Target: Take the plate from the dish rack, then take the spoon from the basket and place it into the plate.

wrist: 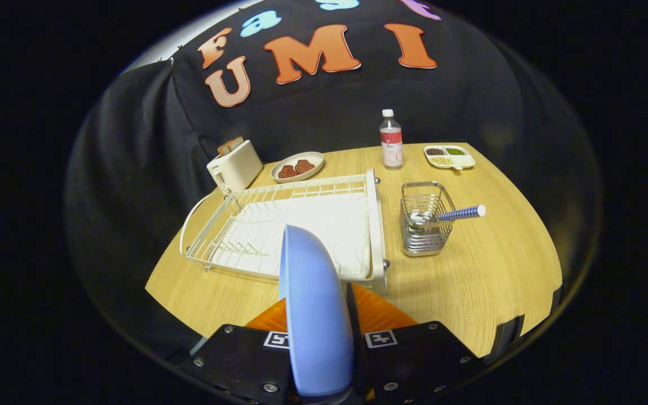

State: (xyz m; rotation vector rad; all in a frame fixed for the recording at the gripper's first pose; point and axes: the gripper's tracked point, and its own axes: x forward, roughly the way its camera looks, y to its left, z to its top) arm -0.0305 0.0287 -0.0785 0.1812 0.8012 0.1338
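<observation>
Plate (315, 315), blue and standing on edge, is clamped between the two fingers of the tongs (319, 337), which press on it from both sides just in front of the white dish rack (290, 225). Right of the rack stands the wire basket (425, 225), and the spoon (448, 216) leans out of it, striped handle pointing away. Behind the rack on the table (498, 270) sit a toaster (235, 165), a dish of food (297, 166), a bottle (391, 140) and a divided tray (449, 156).
</observation>
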